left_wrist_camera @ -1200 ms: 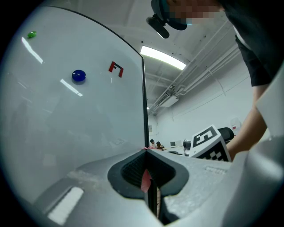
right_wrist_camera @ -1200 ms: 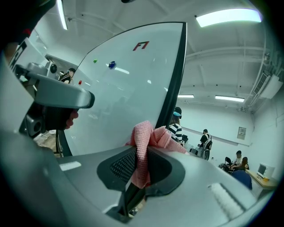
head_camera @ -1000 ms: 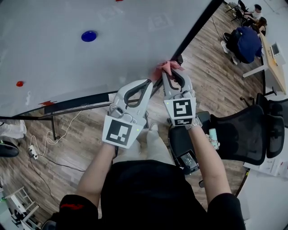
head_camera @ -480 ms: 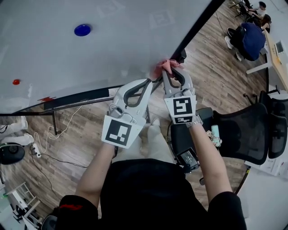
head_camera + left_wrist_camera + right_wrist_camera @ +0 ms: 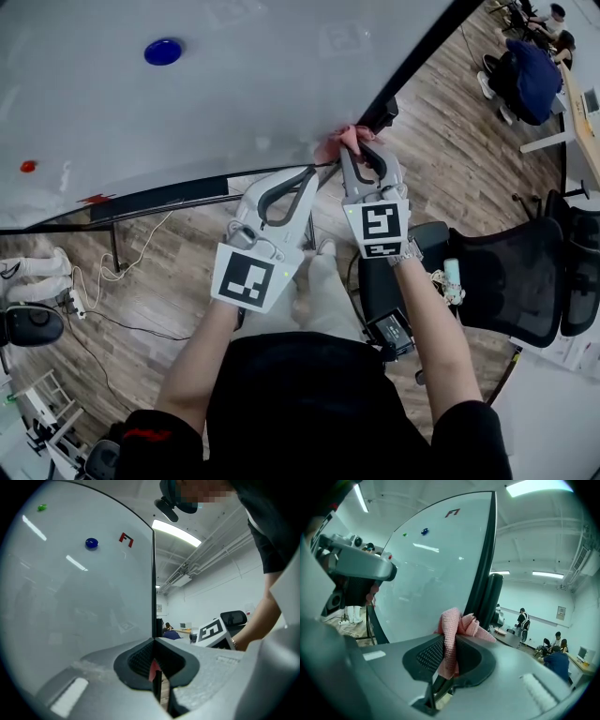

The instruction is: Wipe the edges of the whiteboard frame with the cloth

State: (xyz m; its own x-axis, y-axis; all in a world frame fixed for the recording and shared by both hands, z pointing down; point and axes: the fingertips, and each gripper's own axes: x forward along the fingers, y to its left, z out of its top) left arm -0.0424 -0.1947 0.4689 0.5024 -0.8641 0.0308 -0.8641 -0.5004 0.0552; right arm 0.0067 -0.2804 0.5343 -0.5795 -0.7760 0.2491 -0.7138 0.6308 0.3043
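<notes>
My right gripper (image 5: 351,152) pinches the pink cloth (image 5: 338,141). The right gripper view shows it folded between my pads (image 5: 430,656), with its tuft touching the black frame (image 5: 483,564) of the whiteboard (image 5: 431,573). The head view shows only this tuft at the board's lower corner. My left gripper (image 5: 153,641) has its jaws together, tips at the frame edge, and a red sliver sits in the slit. Whether they bite the frame I cannot tell. Only the gripper views show a red mark (image 5: 126,538) like the letter F, near a blue magnet (image 5: 91,543).
</notes>
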